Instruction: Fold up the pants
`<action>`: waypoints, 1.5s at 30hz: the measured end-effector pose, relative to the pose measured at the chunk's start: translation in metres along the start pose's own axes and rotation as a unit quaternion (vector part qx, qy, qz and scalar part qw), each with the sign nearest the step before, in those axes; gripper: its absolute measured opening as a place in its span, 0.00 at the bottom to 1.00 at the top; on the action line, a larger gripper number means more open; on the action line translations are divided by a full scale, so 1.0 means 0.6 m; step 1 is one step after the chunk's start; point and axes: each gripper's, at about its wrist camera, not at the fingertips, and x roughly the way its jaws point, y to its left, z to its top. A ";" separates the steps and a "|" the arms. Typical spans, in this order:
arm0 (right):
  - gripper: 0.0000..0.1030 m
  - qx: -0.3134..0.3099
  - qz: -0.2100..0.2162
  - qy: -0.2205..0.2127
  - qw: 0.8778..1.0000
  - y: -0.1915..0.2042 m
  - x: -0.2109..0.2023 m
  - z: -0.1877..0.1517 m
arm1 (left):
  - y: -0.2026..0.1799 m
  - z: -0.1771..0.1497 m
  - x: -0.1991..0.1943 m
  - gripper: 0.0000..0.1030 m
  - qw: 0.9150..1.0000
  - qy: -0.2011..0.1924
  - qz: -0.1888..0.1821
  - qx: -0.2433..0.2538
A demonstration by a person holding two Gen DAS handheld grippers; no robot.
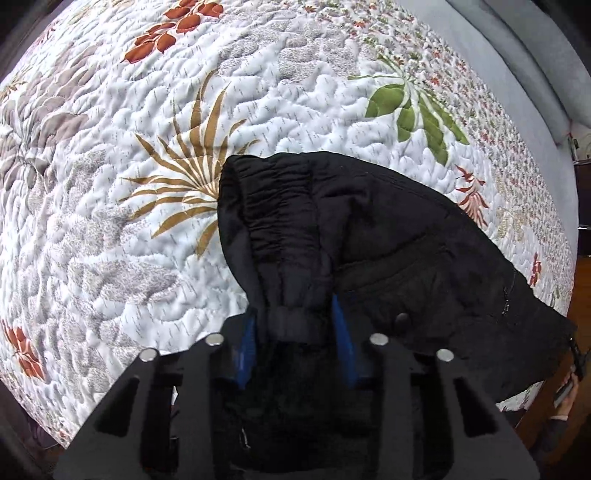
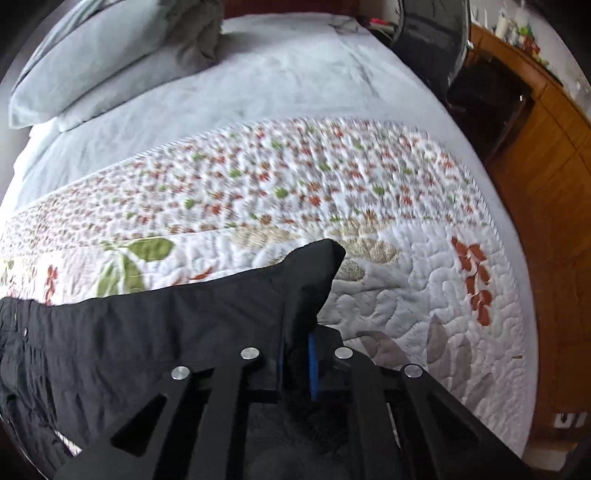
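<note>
Black pants (image 1: 369, 236) hang lifted above a quilted floral bedspread (image 1: 129, 240). In the left wrist view my left gripper (image 1: 295, 314) is shut on the gathered elastic waistband, which bunches between the blue pads (image 1: 341, 339). A dark button (image 1: 402, 318) shows to the right of it. In the right wrist view my right gripper (image 2: 295, 354) is shut on another edge of the pants (image 2: 166, 332). A corner of cloth (image 2: 321, 258) sticks up past the fingers, and the rest stretches away to the left. The legs are hidden.
The bedspread (image 2: 295, 177) covers the near part of the bed. A pale grey sheet (image 2: 258, 74) and pillow (image 2: 110, 51) lie beyond it. A wooden cabinet (image 2: 554, 184) and a dark chair (image 2: 436, 33) stand at the right. The bed edge is at the right.
</note>
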 end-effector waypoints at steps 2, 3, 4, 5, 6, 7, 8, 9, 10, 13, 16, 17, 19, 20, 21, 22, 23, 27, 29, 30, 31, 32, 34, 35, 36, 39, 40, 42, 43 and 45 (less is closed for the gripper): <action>0.09 -0.008 0.005 -0.014 1.000 0.007 -0.030 -0.007 | -0.002 -0.006 -0.004 0.29 1.000 -0.005 -0.005 0.002; 0.09 -0.012 0.013 -0.025 1.000 0.012 -0.049 -0.009 | -0.003 -0.009 -0.007 0.29 1.000 -0.009 -0.008 0.006; 0.09 -0.013 0.018 -0.032 0.999 0.010 -0.059 -0.011 | -0.002 -0.013 -0.010 0.27 1.000 -0.011 -0.012 0.008; 0.09 -0.015 0.024 -0.041 0.999 0.011 -0.073 -0.017 | -0.003 -0.017 -0.015 0.26 1.000 -0.016 -0.016 0.011; 0.09 -0.019 0.026 -0.048 0.998 0.012 -0.085 -0.023 | -0.011 -0.029 -0.021 0.25 1.000 -0.020 -0.019 0.013; 0.09 -0.024 0.029 -0.058 0.998 0.013 -0.096 -0.028 | -0.017 -0.034 -0.023 0.24 0.999 -0.025 -0.023 0.017; 0.09 -0.028 0.035 -0.070 0.997 0.013 -0.110 -0.035 | -0.020 -0.029 -0.020 0.24 0.999 -0.030 -0.027 0.022; 0.09 -0.029 0.042 -0.078 0.996 0.014 -0.121 -0.043 | -0.024 -0.031 -0.025 0.23 0.998 -0.036 -0.034 0.026; 0.09 -0.031 0.052 -0.089 0.994 0.014 -0.138 -0.053 | -0.022 -0.039 -0.036 0.22 0.998 -0.044 -0.041 0.030; 0.09 -0.040 0.065 -0.114 0.991 0.015 -0.178 -0.085 | -0.016 -0.066 -0.071 0.20 0.994 -0.073 -0.065 0.052; 0.09 -0.034 0.081 -0.135 0.987 0.008 -0.212 -0.119 | -0.016 -0.094 -0.105 0.19 0.987 -0.105 -0.098 0.071; 0.09 -0.033 0.088 -0.141 0.986 0.005 -0.222 -0.129 | -0.012 -0.105 -0.114 0.19 0.984 -0.116 -0.109 0.079; 0.09 -0.032 0.099 -0.153 0.983 0.001 -0.244 -0.157 | -0.011 -0.137 -0.140 0.19 0.977 -0.139 -0.129 0.101; 0.09 -0.031 0.103 -0.158 0.982 -0.001 -0.253 -0.171 | -0.013 -0.146 -0.147 0.19 0.974 -0.145 -0.135 0.107; 0.09 -0.031 0.106 -0.161 0.981 -0.001 -0.261 -0.182 | -0.012 -0.167 -0.159 0.19 0.970 -0.154 -0.146 0.119; 0.09 -0.031 0.108 -0.166 0.980 -0.003 -0.271 -0.197 | -0.019 -0.181 -0.161 0.19 0.967 -0.159 -0.152 0.127; 0.09 -0.031 0.110 -0.172 0.979 -0.005 -0.279 -0.209 | -0.018 -0.201 -0.173 0.19 0.963 -0.167 -0.162 0.138; 0.09 -0.022 0.122 -0.198 0.972 -0.020 -0.318 -0.264 | -0.001 -0.269 -0.212 0.19 0.948 -0.192 -0.193 0.166; 0.09 -0.014 0.121 -0.213 0.969 -0.036 -0.340 -0.303 | 0.019 -0.307 -0.230 0.19 0.941 -0.202 -0.211 0.169; 0.09 -0.009 0.121 -0.218 0.968 -0.044 -0.347 -0.317 | 0.027 -0.322 -0.234 0.19 0.939 -0.206 -0.216 0.169; 0.09 0.003 0.121 -0.227 0.966 -0.058 -0.357 -0.340 | 0.039 -0.338 -0.239 0.20 0.937 -0.209 -0.223 0.168; 0.09 0.015 0.124 -0.236 0.964 -0.072 -0.367 -0.361 | 0.049 -0.350 -0.242 0.20 0.936 -0.211 -0.228 0.167; 0.09 0.038 0.134 -0.252 0.958 -0.097 -0.382 -0.400 | 0.081 -0.387 -0.246 0.21 0.933 -0.220 -0.239 0.158; 0.09 0.050 0.138 -0.257 0.955 -0.109 -0.387 -0.421 | 0.096 -0.401 -0.246 0.21 0.932 -0.222 -0.242 0.154; 0.09 0.070 0.143 -0.260 0.952 -0.125 -0.389 -0.449 | 0.109 -0.414 -0.241 0.21 0.931 -0.224 -0.247 0.147; 0.09 0.107 0.148 -0.257 0.949 -0.157 -0.381 -0.507 | 0.147 -0.451 -0.229 0.23 0.930 -0.224 -0.259 0.130; 0.09 0.127 0.153 -0.258 0.945 -0.169 -0.377 -0.538 | 0.160 -0.465 -0.221 0.24 0.931 -0.221 -0.262 0.125; 0.09 0.149 0.161 -0.255 0.942 -0.184 -0.367 -0.575 | 0.178 -0.478 -0.204 0.25 0.933 -0.216 -0.260 0.121; 0.09 0.166 0.164 -0.252 0.939 -0.189 -0.358 -0.600 | 0.185 -0.486 -0.196 0.26 0.935 -0.212 -0.258 0.119; 0.09 0.190 0.176 -0.251 0.933 -0.200 -0.345 -0.636 | 0.199 -0.505 -0.182 0.28 0.939 -0.207 -0.252 0.114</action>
